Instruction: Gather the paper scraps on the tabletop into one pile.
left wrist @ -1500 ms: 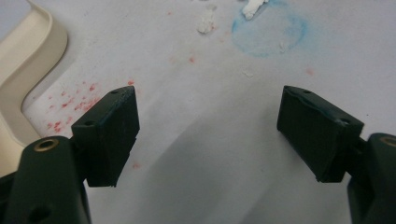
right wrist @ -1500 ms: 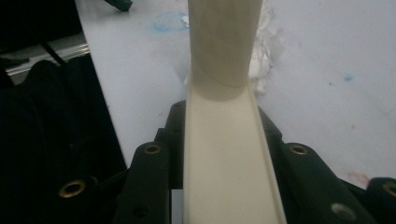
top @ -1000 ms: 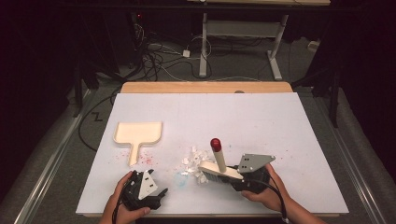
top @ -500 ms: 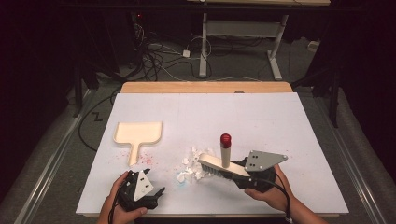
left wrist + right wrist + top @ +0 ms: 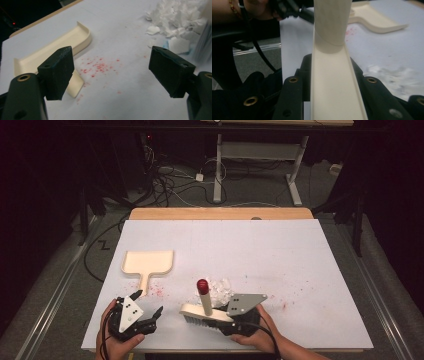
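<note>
The right claw (image 5: 212, 317) is clenched on the cream brush (image 5: 202, 312), held at about 6 o'clock on the surface (image 5: 300, 270), bristles just short of the white paper scraps (image 5: 220, 290). The left claw (image 5: 145, 307) hangs released near the dustpan (image 5: 148, 263) handle at 8 o'clock. A hasty sweep could scatter scraps and red crumbs (image 5: 98, 67) past the unheld pan. No readable writing shows
</note>
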`<state>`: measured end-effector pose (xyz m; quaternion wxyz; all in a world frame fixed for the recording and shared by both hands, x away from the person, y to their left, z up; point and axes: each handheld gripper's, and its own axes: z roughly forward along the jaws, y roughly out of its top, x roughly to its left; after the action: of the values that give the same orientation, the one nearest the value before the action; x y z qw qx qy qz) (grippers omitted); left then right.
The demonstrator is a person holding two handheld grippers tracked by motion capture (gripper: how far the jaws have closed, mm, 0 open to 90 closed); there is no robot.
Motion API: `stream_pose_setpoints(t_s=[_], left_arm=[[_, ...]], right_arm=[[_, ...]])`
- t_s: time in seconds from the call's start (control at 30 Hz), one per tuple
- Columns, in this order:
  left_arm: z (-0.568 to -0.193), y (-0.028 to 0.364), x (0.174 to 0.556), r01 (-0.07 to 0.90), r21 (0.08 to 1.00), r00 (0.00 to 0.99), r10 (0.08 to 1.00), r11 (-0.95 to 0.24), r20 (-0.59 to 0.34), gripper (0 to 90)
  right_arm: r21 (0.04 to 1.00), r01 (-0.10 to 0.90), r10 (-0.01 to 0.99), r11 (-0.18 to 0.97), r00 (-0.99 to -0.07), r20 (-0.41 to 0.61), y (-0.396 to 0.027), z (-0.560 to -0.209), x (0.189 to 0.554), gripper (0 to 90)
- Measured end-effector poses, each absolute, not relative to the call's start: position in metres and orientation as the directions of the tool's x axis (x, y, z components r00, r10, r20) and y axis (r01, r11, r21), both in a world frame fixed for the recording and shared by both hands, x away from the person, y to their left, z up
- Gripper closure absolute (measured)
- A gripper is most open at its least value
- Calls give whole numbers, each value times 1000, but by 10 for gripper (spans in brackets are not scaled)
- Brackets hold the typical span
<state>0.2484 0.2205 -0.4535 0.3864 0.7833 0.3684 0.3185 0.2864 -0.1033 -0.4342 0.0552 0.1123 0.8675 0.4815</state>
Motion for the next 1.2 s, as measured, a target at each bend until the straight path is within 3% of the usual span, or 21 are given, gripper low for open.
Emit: stream_pose_setpoints(t_s=[0.23,0.7,0.9,1.2], left_arm=[[-455,222,248,334,842,534,821,-425,203,198],[-466,202,251,327,786,606,754,-525,252,198],[-469,195,252,322,764,625,732,-559,272,198],[-469,196,251,325,759,632,727,-564,270,198]], right_arm=[[841,129,260,526,-966,-14,-85,-446,299,677],[845,160,404,511,-912,-72,-105,-442,335,677],[881,172,413,441,-910,-30,-119,-423,332,677],[905,118,479,410,-872,-103,-172,-378,315,677]])
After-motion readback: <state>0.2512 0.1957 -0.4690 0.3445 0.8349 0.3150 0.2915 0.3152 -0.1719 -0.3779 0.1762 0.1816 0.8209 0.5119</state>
